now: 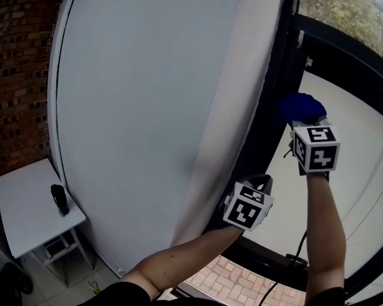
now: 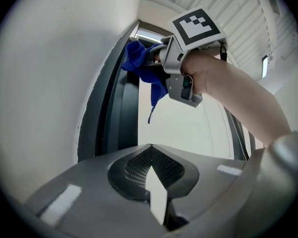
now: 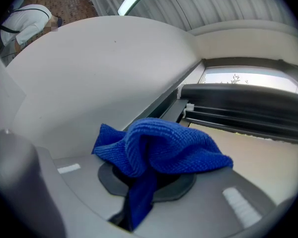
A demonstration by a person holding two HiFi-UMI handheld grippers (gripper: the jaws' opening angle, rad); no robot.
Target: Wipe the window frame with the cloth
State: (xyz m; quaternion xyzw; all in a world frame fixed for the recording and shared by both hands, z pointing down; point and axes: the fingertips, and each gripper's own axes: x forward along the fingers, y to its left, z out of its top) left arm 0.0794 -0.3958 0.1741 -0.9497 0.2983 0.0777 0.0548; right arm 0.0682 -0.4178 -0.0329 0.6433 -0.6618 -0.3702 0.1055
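- Right tool [image 1: 304, 125]: jaws clamped on the blue cloth [image 3: 159, 148]. One fold is nipped between the jaws and the rest bulges out over the tips.
- Cloth: bunched, not flat. In the right gripper view its long axis lies crosswise to the jaws, and a narrow tail trails back down the slot between them.
- In the left gripper view the bunched end points away from the right tool's body towards the dark window frame [image 2: 114, 118], and a thin tail hangs downward.
- Cloth-to-frame contact: the cloth sits at the frame upright, just ahead of the right tool's tips. Whether it is touching cannot be determined.
- Frame upright: its long axis runs past both tools, and the white wall panel [image 1: 153, 107] lies on the far side of it.
- Left tool [image 1: 262, 182]: jaws closed together with nothing between them. It is positioned below the right tool, close to the same upright.
- Small white table [image 1: 25, 203]: well apart from the left tool, to its left, carrying a dark object [image 1: 60, 199].
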